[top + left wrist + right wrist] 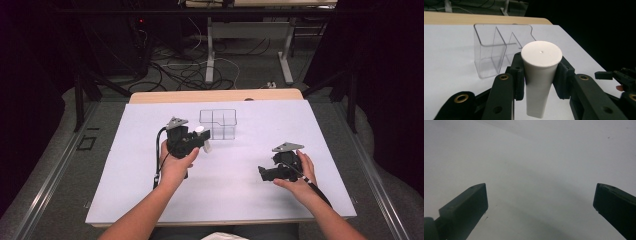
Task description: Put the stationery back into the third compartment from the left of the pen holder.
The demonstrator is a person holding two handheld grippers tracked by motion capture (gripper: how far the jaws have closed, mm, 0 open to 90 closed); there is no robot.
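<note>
My left gripper point(204, 139) is shut on a white tapered peg point(202, 131) and holds it above the white tabletop point(145, 190), just left of a clear divided box point(218, 124). In the left gripper view the peg point(541, 53) stands upright, wide end up, pinched between the two black pads of the gripper point(540, 70), with the clear box point(489, 55) right behind it. My right gripper point(262, 173) sits low at the table's right, pointing left. Its jaws stand wide apart in the right gripper view point(539, 200), with nothing but bare table point(536, 157) between them.
The white top covers a wooden table whose edge point(215, 95) shows at the back. Beyond it lie floor cables point(185, 70) and another desk's legs point(210, 60). Dark drapes close off both sides.
</note>
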